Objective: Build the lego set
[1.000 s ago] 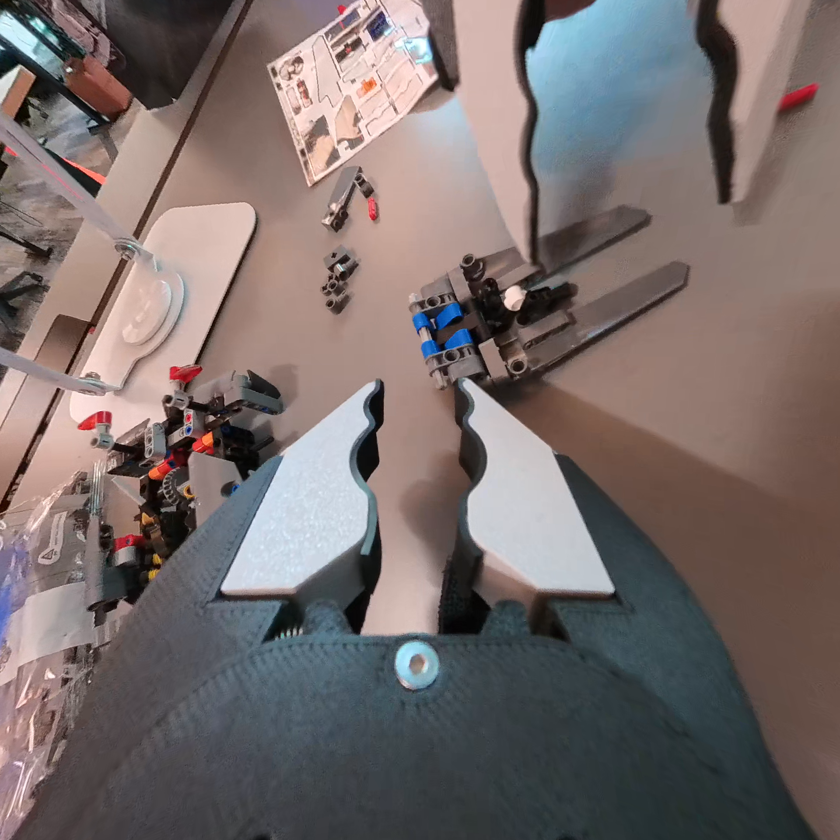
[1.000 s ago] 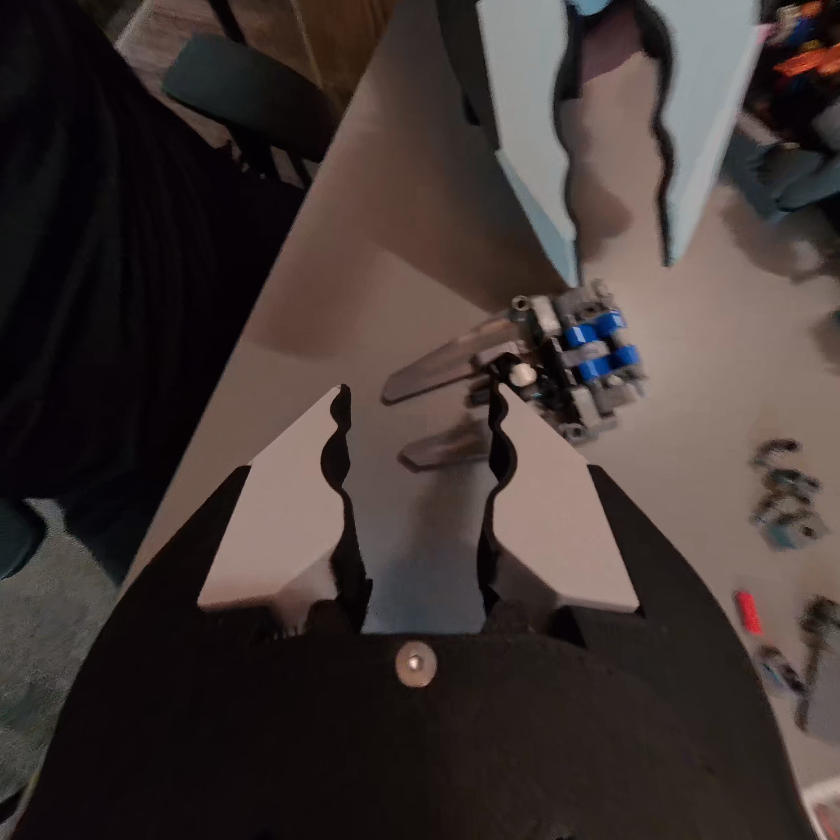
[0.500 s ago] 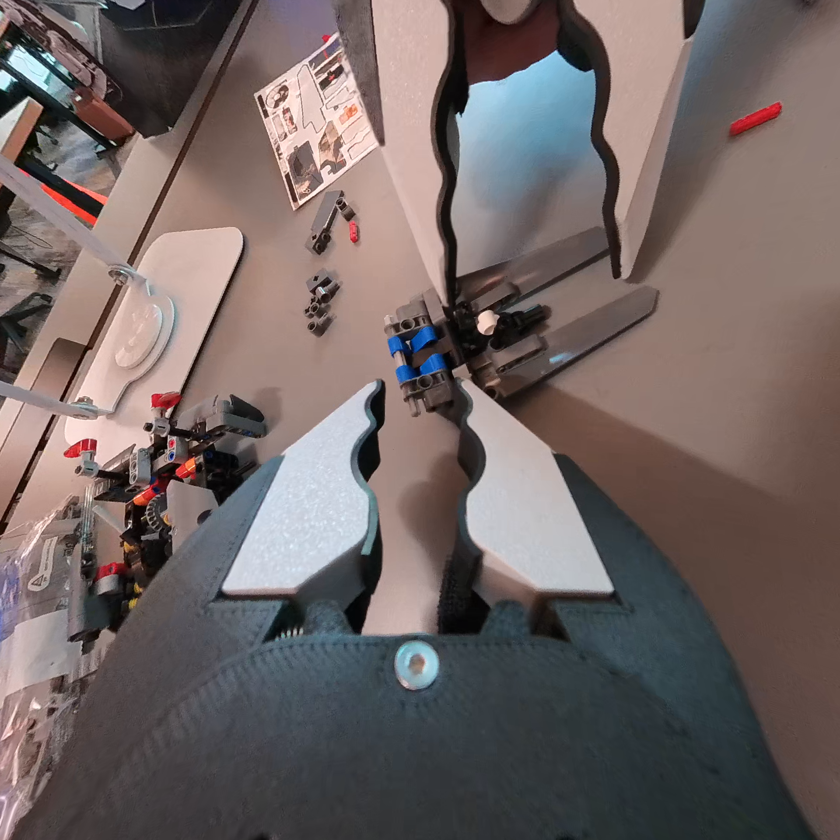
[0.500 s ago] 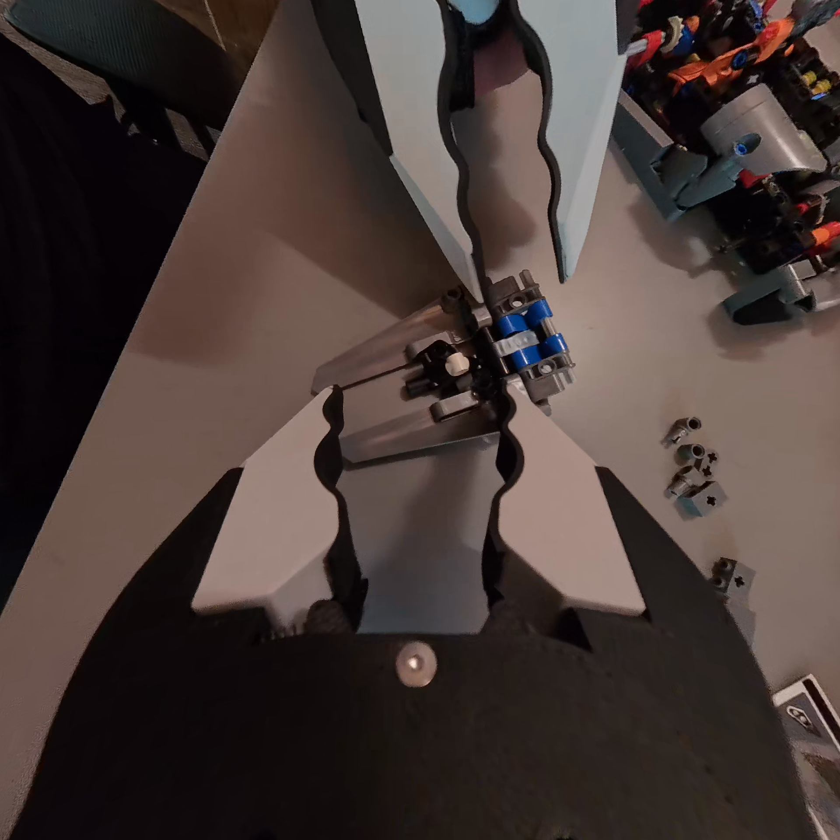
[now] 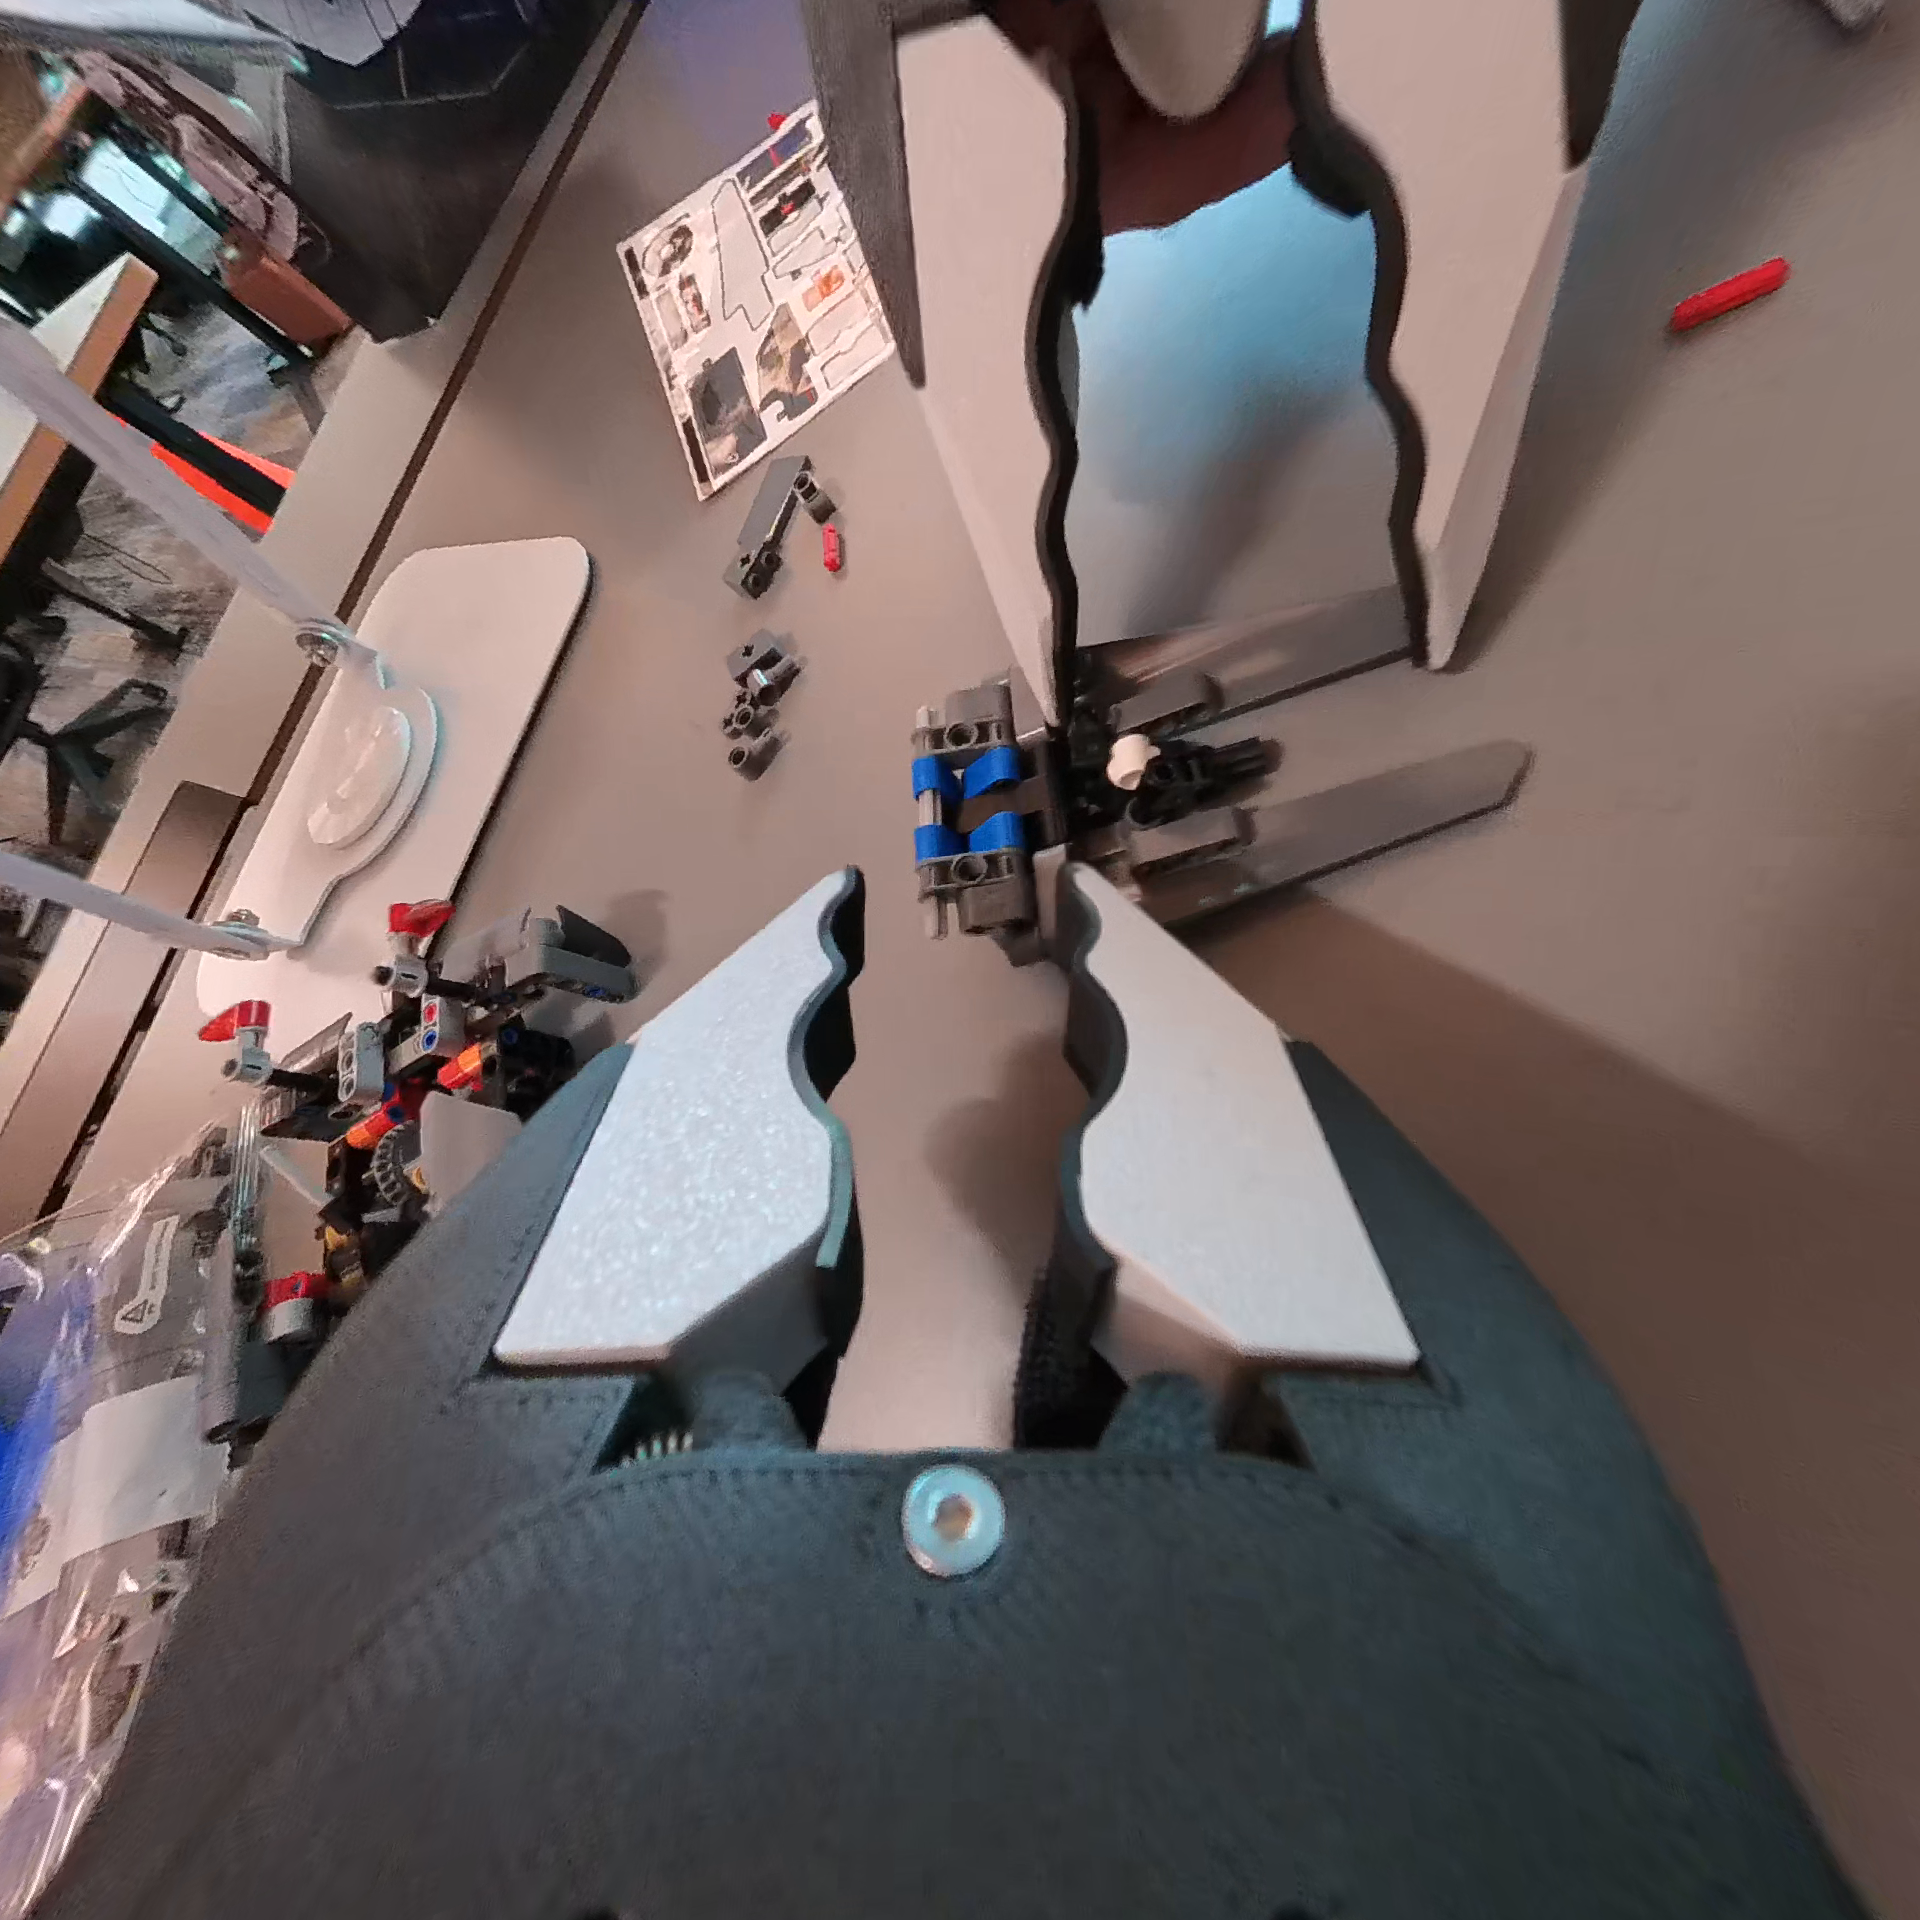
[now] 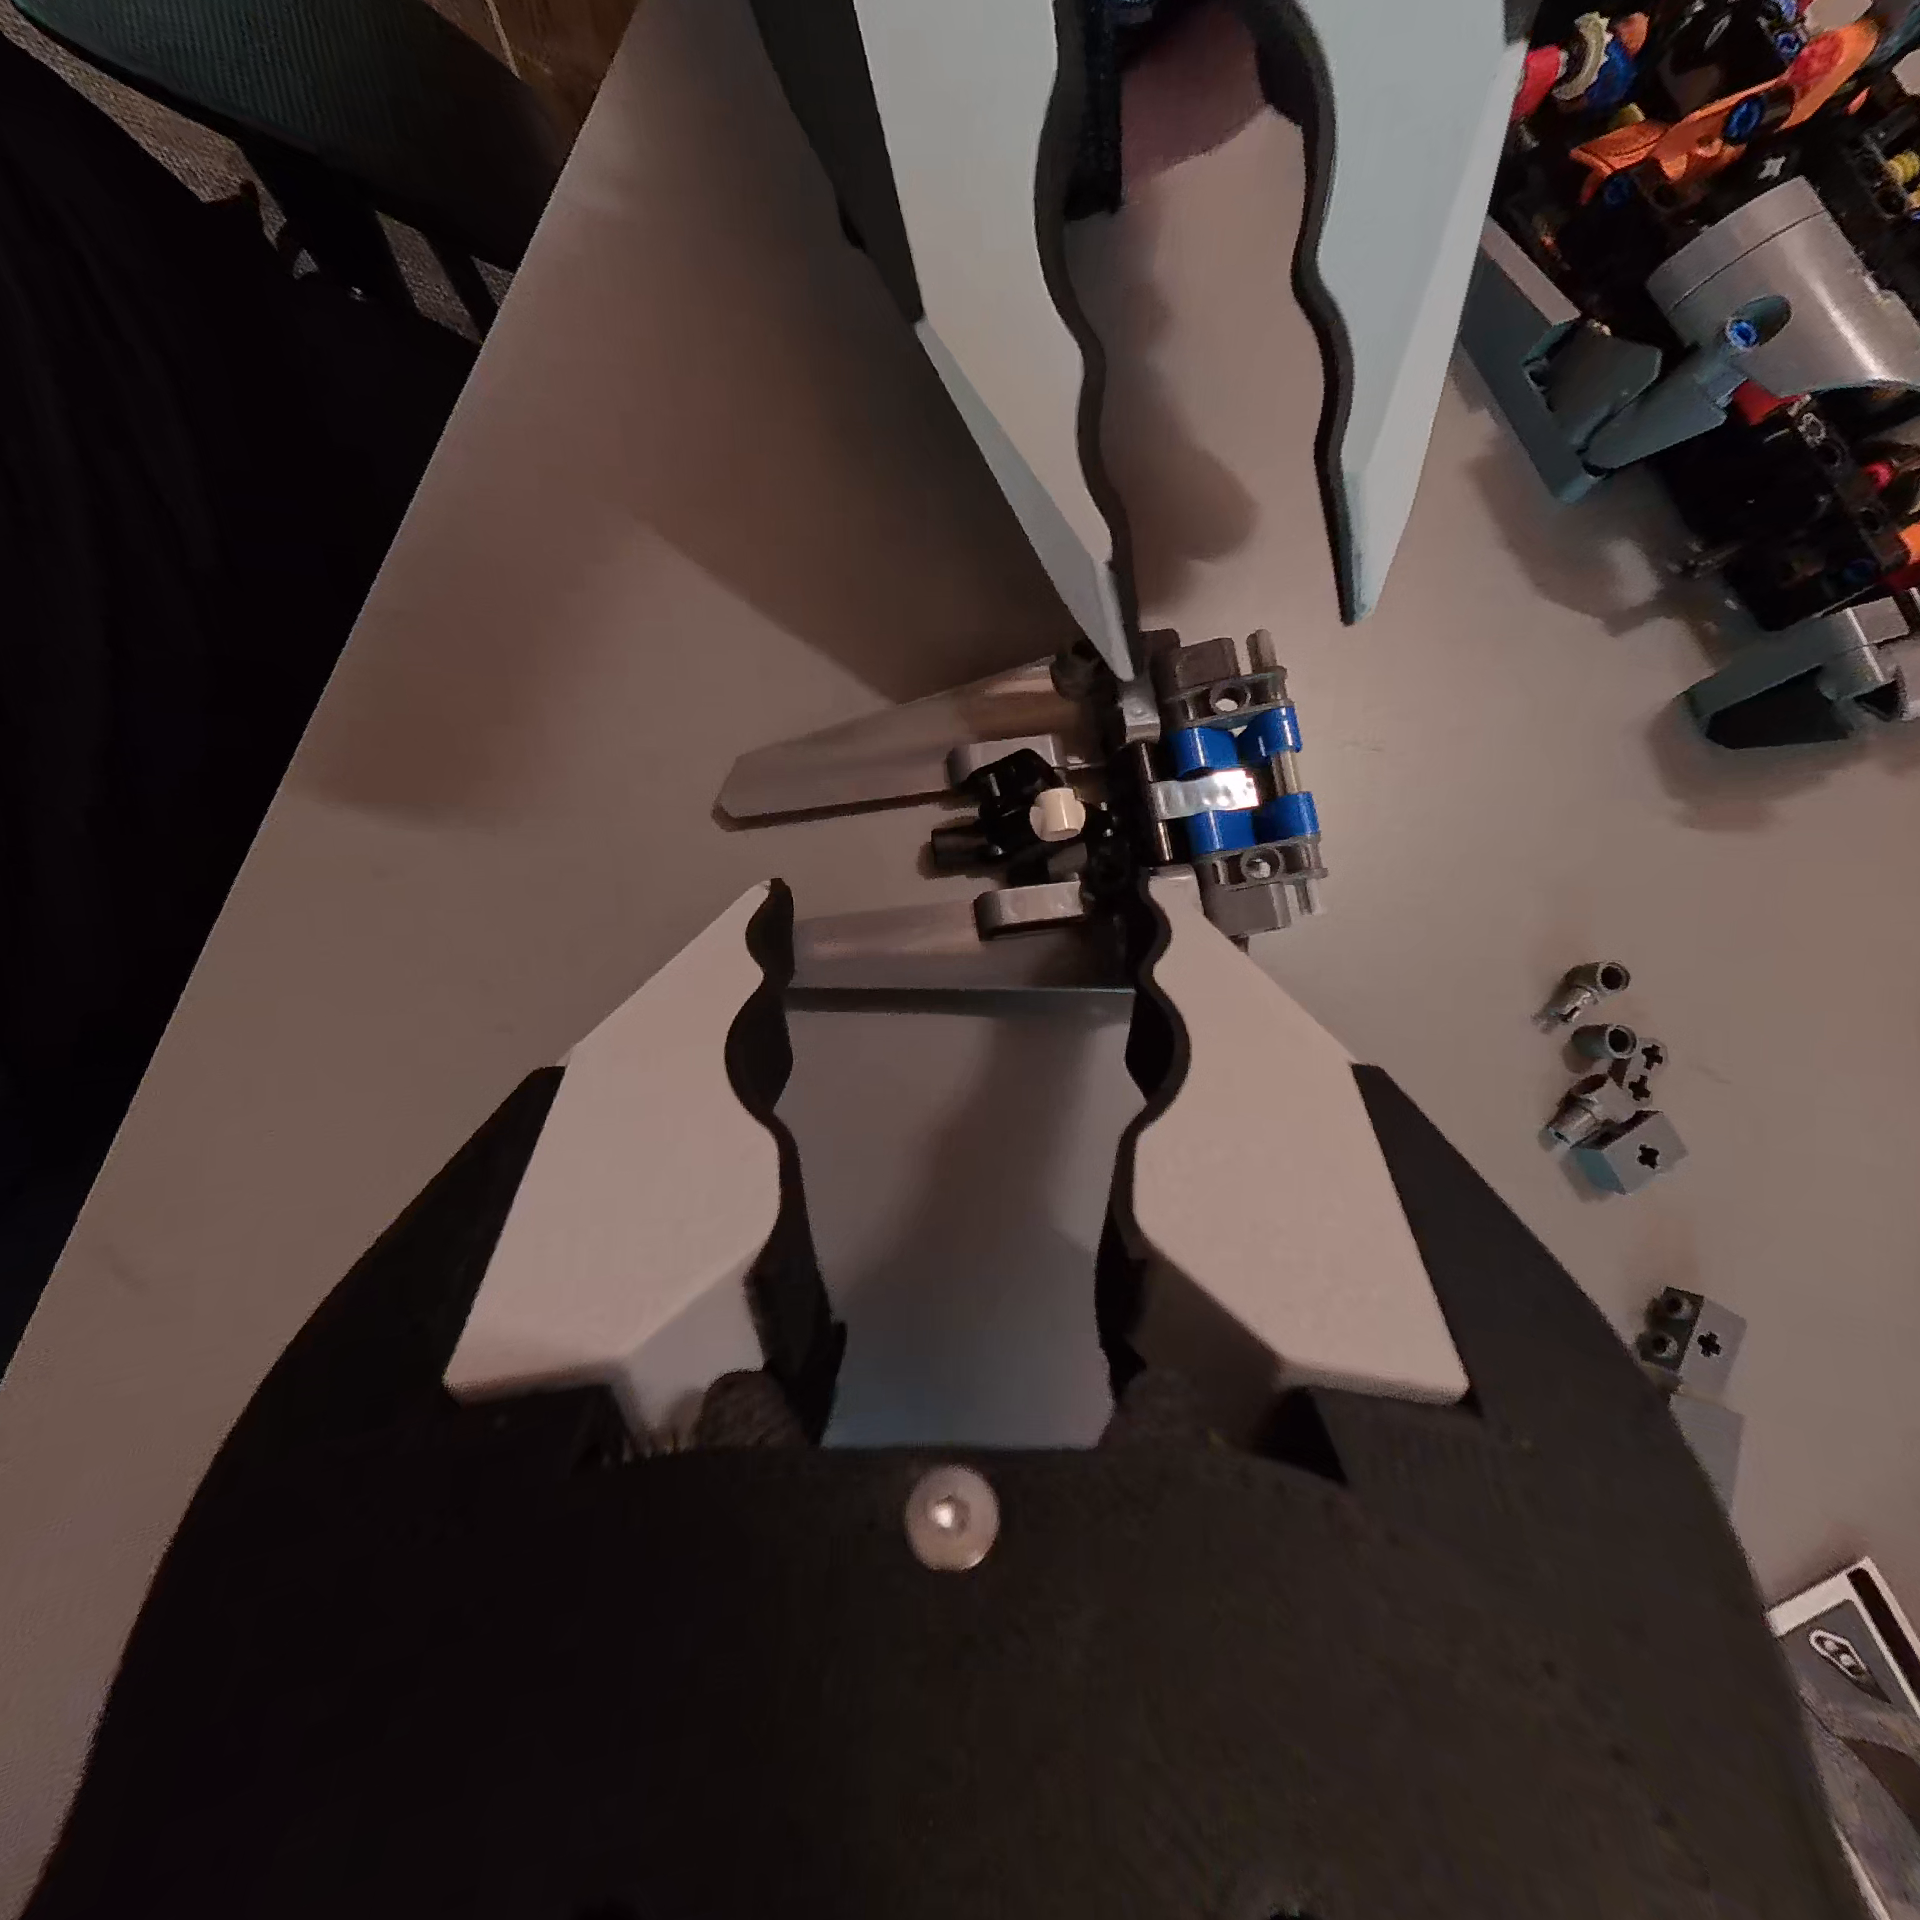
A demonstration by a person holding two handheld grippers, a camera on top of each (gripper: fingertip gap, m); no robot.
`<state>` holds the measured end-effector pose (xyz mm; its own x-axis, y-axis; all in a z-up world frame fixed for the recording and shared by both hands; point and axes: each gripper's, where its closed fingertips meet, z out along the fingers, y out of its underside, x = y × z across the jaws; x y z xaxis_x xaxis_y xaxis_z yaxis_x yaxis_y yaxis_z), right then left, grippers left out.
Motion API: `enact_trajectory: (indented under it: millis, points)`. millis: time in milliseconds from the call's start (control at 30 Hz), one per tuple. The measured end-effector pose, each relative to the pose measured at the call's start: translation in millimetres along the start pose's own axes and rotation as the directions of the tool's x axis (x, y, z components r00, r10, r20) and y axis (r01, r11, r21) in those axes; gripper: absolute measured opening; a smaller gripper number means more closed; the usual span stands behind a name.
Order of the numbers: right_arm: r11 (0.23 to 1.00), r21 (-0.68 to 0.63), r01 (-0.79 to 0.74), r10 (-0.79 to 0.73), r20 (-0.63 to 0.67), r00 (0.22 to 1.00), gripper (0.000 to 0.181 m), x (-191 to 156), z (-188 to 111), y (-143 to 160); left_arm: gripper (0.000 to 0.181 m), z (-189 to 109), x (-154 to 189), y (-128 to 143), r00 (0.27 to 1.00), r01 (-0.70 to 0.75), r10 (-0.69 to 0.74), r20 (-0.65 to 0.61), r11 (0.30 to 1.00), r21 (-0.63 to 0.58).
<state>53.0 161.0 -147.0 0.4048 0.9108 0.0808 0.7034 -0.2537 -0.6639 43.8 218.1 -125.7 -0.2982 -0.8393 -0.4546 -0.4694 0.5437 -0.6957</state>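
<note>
As both claws had closed in from opposite sides, the left claw [image 5: 956,914] sat spread and empty, its right finger tip touching or just beside the grey end of the small lego model [image 5: 1081,800] w/ blue connectors. The right claw [image 6: 961,899] was also spread wide, pinching nothing; one of the model's two long grey blades lay between its fingers, and its right finger tip met the model's near corner.

Vs. 1 s ago: both claws were then well apart from the model, blurred mid-move. Half a sec ago they were near it. By this moment each had a finger tip at the model's middle, so the approach looked about done. The model itself hadn't shifted on the desk [image 5: 1558,1039]. My read: they were bracing it from 2 sides to lift or steady it for the next piece; no grip made yet.

Further out, left view: small loose grey parts [image 5: 758,707], a longer grey piece w/ a red pin [image 5: 774,525], the instruction sheet [image 5: 758,312], a red stick [image 5: 1730,296] alone far right. The bigger part-built model [image 5: 416,1060] sat left, beside clear parts bags [image 5: 94,1455].
</note>
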Motion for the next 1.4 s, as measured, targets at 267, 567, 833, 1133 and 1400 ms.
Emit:
enact_trajectory:
  millis: [267,567,833,1133,1400]
  points:
    - [1.000,-0.003,-0.003,0.003,-0.001,1.000,0.063,-0.4,0.8,-0.1,0.063,-3.3,17.8,-17.0,1.000,0.015,-0.016,-0.014,1.000,-0.006]
    - [1.000,-0.012,0.002,-0.002,-0.013,1.000,0.064,-0.9,2.4,-0.2,0.065,13.4,16.3,-8.0,0.994,0.107,-0.105,0.029,0.992,-0.066]
    - [1.000,-0.016,0.002,-0.003,-0.024,1.000,0.064,0.8,2.4,1.1,0.060,15.8,18.8,-5.9,0.985,0.170,-0.171,-0.011,0.983,-0.064]
    - [1.000,-0.014,0.002,-0.003,-0.033,0.999,0.063,1.3,3.1,0.0,0.059,15.7,19.0,-3.7,0.974,0.220,-0.222,-0.043,0.974,-0.045]
    - [1.000,-0.012,0.000,-0.001,-0.033,0.999,0.063,1.2,3.5,-0.4,0.062,13.0,18.4,-2.9,0.977,0.210,-0.211,-0.021,0.977,-0.044]
